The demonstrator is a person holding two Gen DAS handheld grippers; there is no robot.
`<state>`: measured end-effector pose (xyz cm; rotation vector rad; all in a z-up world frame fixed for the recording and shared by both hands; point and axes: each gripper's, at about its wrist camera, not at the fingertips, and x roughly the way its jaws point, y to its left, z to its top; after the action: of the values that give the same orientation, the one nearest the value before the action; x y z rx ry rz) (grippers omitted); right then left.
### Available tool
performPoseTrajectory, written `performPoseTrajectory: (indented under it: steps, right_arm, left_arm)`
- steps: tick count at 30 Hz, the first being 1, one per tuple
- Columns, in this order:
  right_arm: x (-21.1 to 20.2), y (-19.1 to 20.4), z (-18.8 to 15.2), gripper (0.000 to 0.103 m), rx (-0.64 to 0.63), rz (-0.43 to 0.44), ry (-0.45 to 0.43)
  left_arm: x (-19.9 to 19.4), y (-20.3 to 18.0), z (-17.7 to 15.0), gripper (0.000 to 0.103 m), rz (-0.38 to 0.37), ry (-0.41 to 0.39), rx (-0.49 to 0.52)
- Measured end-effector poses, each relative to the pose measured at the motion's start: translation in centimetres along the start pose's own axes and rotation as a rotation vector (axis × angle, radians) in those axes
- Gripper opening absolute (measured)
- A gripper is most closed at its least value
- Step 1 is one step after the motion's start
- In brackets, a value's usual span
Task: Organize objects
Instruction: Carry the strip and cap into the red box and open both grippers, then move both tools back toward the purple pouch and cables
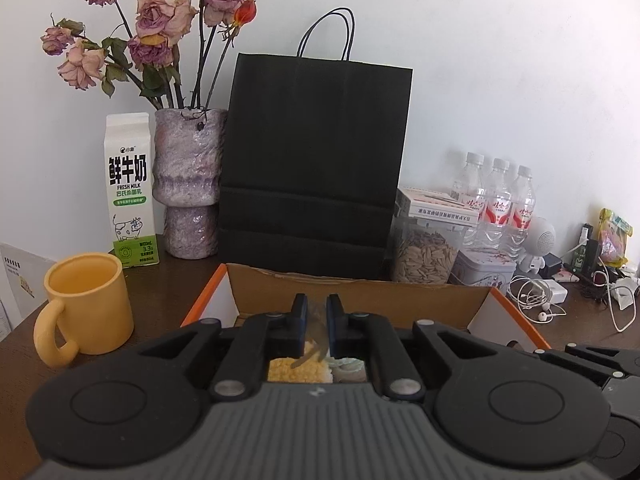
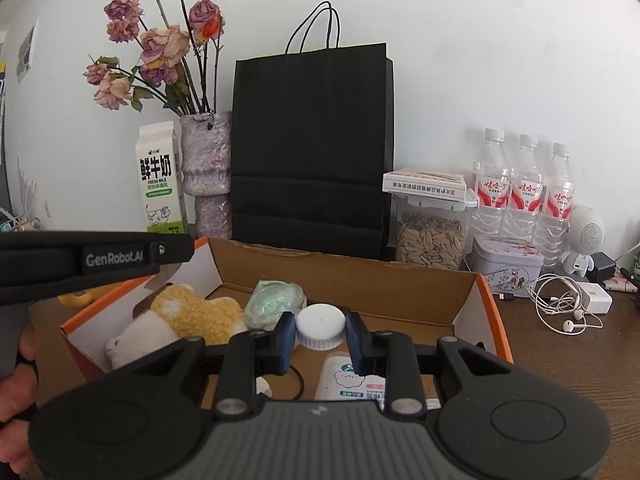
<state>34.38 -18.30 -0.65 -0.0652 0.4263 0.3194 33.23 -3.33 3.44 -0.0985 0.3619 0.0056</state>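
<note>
An open cardboard box (image 2: 400, 276) with orange outer sides sits on the dark table in front of both grippers. Inside lie a yellow-and-white plush toy (image 2: 188, 312), a greenish wrapped bundle (image 2: 276, 300) and a thin black cable (image 2: 298, 380). My right gripper (image 2: 320, 332) hangs over the box, shut on the white ribbed cap (image 2: 320, 322) of a white labelled bottle (image 2: 344, 384). My left gripper (image 1: 317, 314) is over the box's left part, above the plush toy (image 1: 294, 370). Its jaws stand narrow, pinching a crumpled piece of clear plastic (image 1: 314, 336).
Behind the box stand a black paper bag (image 1: 316, 168), a milk carton (image 1: 130, 192) and a vase of dried roses (image 1: 188, 184). A yellow mug (image 1: 90, 304) is at the left. A seed jar (image 2: 430, 240), three water bottles (image 2: 524, 192), a tin (image 2: 506, 268) and earphones (image 2: 568, 308) crowd the right.
</note>
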Motion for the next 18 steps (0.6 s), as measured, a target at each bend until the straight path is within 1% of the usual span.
performPoseTrajectory:
  steps: [1,2,3,4,5,7,10,13,18]
  right_arm:
    - [0.1,0.2,-0.1,0.032,-0.006,-0.007,0.008]
    - [0.2,0.3,-0.2,0.041,-0.012,-0.015,0.02]
    - [0.2,0.3,-0.3,0.068,-0.013,-0.023,0.025]
    - [0.2,0.4,-0.4,0.097,-0.016,-0.039,0.025]
    - [0.1,0.5,-0.5,0.103,-0.024,-0.061,0.02]
    - [0.0,0.6,-0.6,0.103,-0.037,-0.087,0.014]
    - [-0.2,0.4,-0.6,0.103,-0.026,-0.069,0.016]
    - [-0.4,0.2,-0.7,0.103,-0.028,-0.073,0.016]
    - [-1.0,-0.1,-0.9,0.103,-0.029,-0.075,0.007]
  left_arm:
    - [0.0,0.1,-0.1,0.022,0.0,0.006,0.002]
    - [-0.1,0.2,-0.2,0.045,-0.003,0.008,0.003]
    - [-0.2,0.2,-0.3,0.075,0.003,0.002,0.003]
    - [-0.4,0.3,-0.4,0.09,0.018,-0.013,0.003]
    - [-0.6,0.2,-0.4,0.103,0.036,-0.033,0.005]
    - [-1.0,0.3,-0.4,0.103,0.058,-0.055,0.01]
    - [-1.0,0.5,-0.3,0.103,0.054,-0.05,0.002]
    - [-0.9,0.6,-0.4,0.103,0.065,-0.043,0.003]
    - [-1.3,0.8,-0.7,0.103,0.057,-0.037,0.0]
